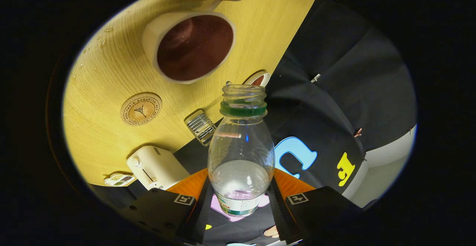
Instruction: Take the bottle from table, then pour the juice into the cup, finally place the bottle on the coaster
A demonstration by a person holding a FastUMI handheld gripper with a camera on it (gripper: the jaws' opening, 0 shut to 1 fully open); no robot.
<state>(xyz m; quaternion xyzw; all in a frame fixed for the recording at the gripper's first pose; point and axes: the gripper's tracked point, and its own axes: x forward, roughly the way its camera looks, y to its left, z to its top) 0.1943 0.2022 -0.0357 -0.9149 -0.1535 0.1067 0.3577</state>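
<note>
Two steps look done: my gripper (241,197) squeezes the bottle (241,153) between both fingers, tipped, nearly empty, near the dark-filled cup (189,47). I think only the coaster (141,109) is left.

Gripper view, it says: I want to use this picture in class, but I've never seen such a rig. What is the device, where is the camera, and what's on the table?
There is no robot here. A person holds hand-held tongs, and a wide-angle camera riding on them looks forward along their two fingers. The view is tilted because the tongs are tipped.

Both fingers press on a clear, uncapped bottle with a green neck ring and only a little liquid at its base.

Beyond it lies a wooden table. On it sit a white cup holding dark juice, a round cork coaster, a ribbed glass, a cream toaster and a small dish.
</note>
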